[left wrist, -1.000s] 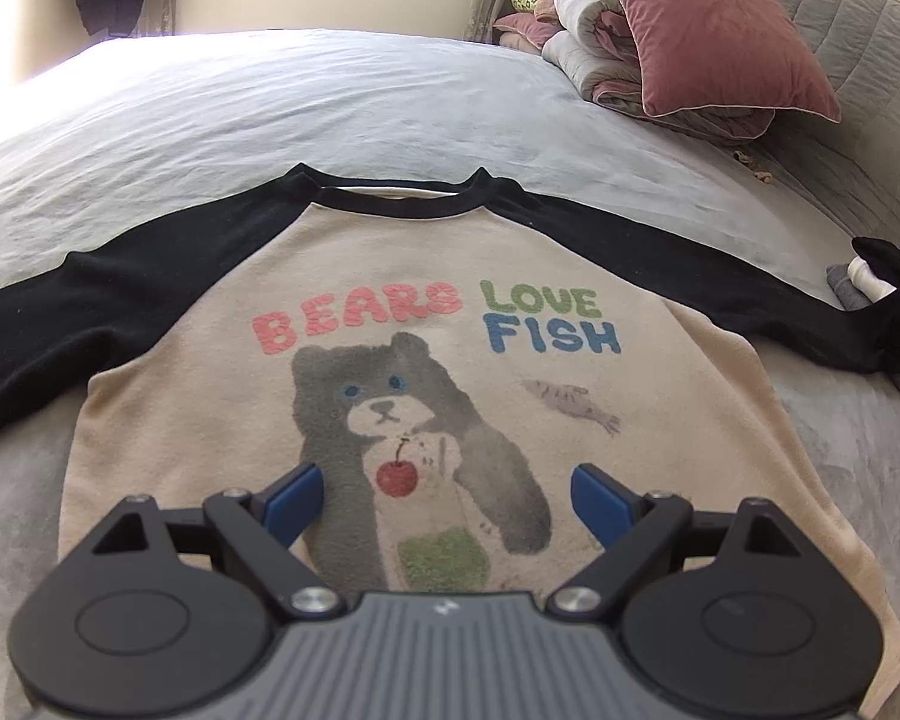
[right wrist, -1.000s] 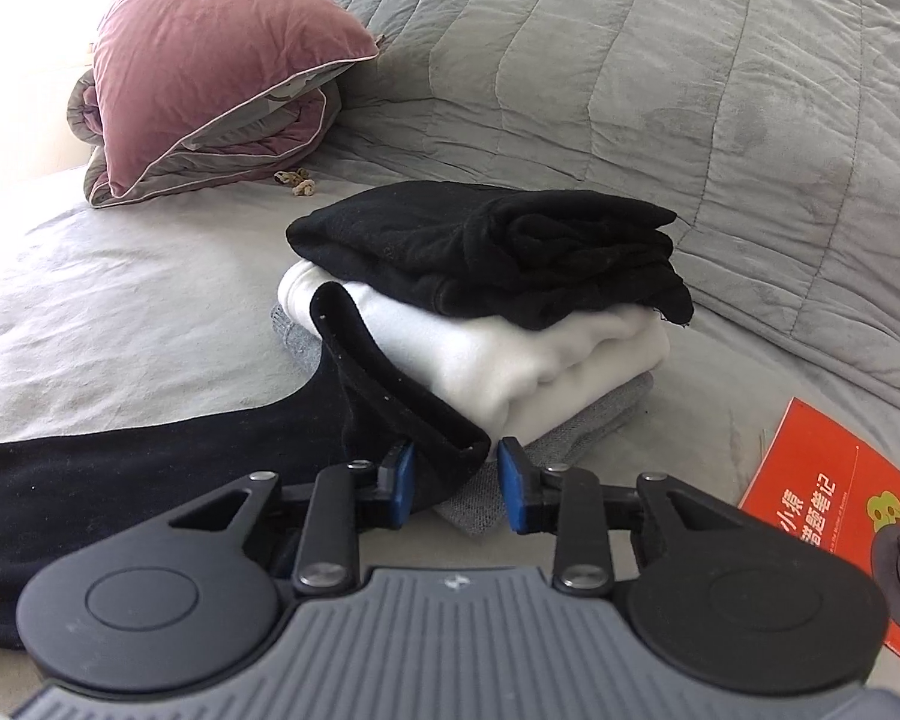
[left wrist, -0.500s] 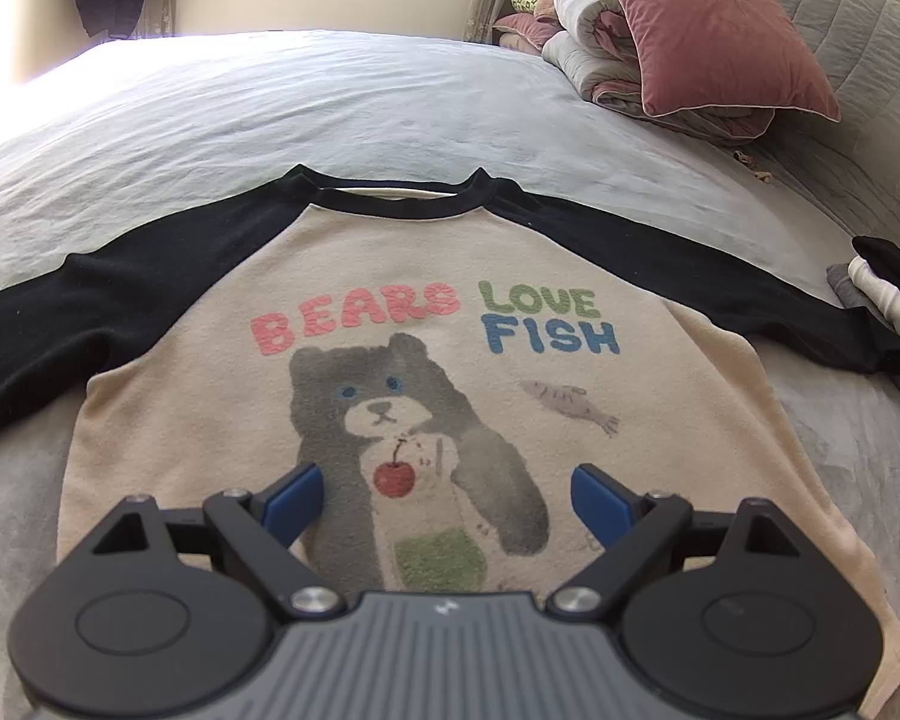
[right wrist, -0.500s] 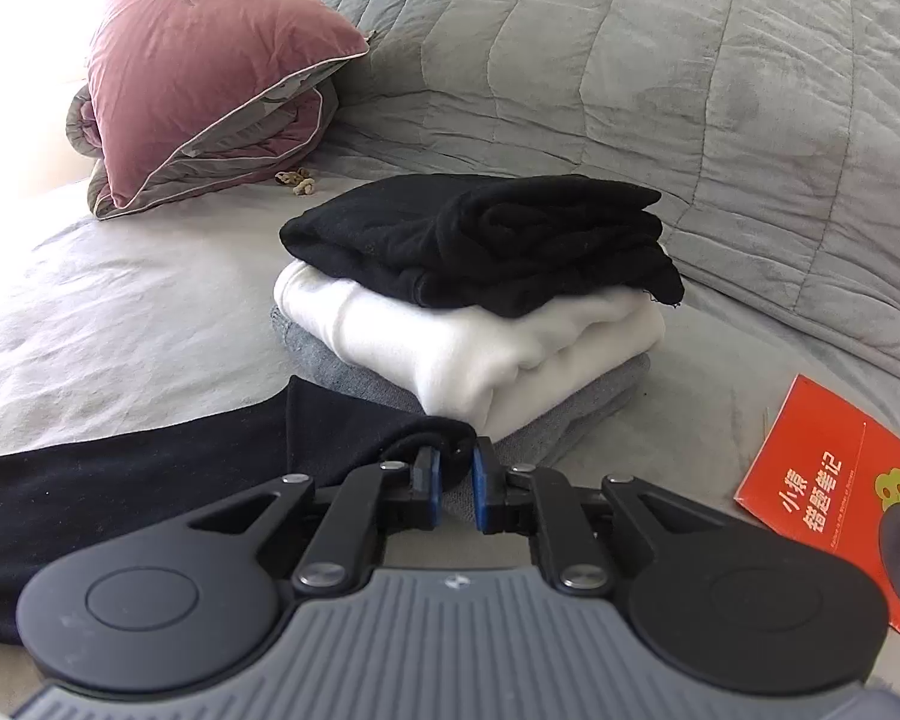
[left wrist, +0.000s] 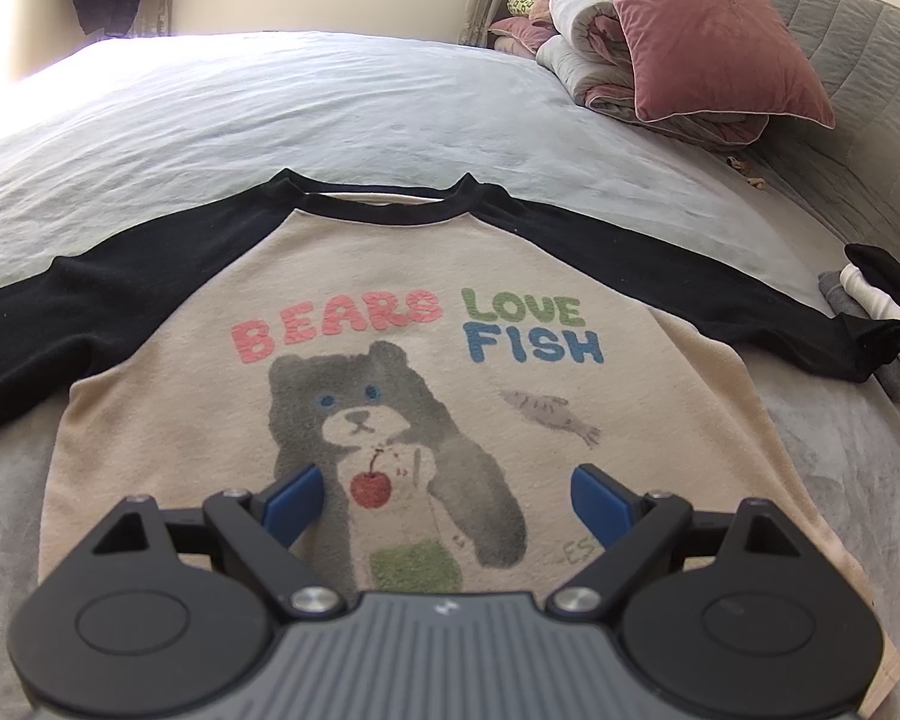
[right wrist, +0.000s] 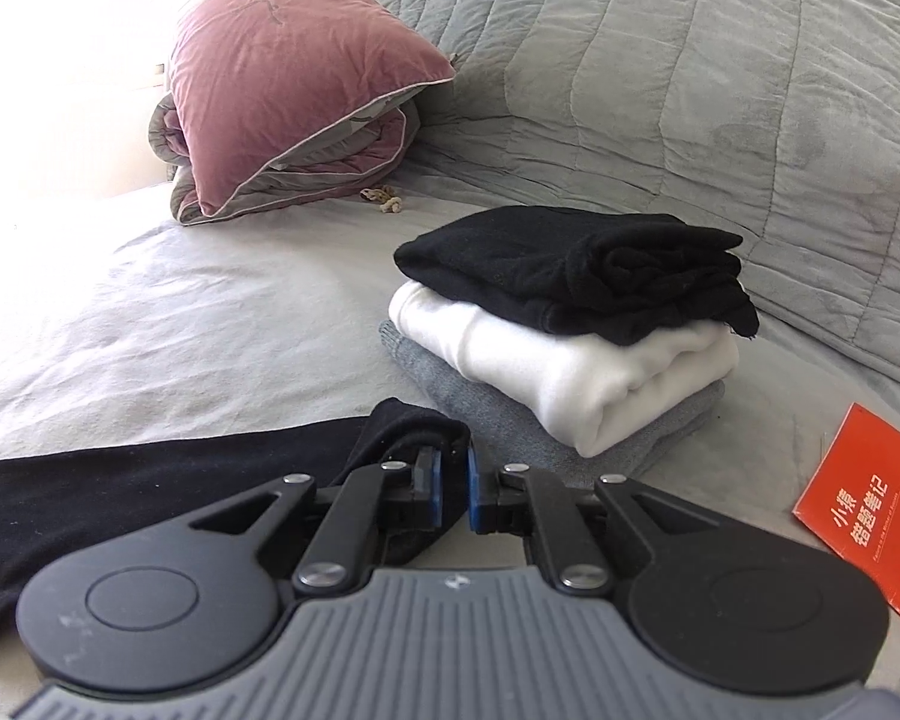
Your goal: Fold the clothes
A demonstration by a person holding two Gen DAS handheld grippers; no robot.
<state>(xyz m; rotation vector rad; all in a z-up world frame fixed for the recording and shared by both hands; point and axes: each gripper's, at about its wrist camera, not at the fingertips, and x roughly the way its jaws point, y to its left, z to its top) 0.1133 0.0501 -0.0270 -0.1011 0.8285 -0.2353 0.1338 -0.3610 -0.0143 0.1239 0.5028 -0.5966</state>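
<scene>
Since a second ago my right tongs [right wrist: 452,489] have been closing, and now they pinch the cuff of the black sleeve [right wrist: 168,480], which has dropped from standing up between the pads to bunching low around them; the stack beyond sits further right in that view than before. My left tongs [left wrist: 444,495] have not budged: they hang spread wide and empty over the lower front of the shirt [left wrist: 390,312], one pad either side of the printed bear's cherry. That beige shirt lies flat, face up on the bed [left wrist: 330,102], both black sleeves stretched outward, the collar away from me. Just past the pinched cuff stands a stack of folded clothes [right wrist: 570,330], black on white on grey. A red booklet [right wrist: 858,510] lies to its right, and further back a pink pillow [right wrist: 288,66] leans on a rolled quilt against the grey quilted headboard [right wrist: 720,60].
</scene>
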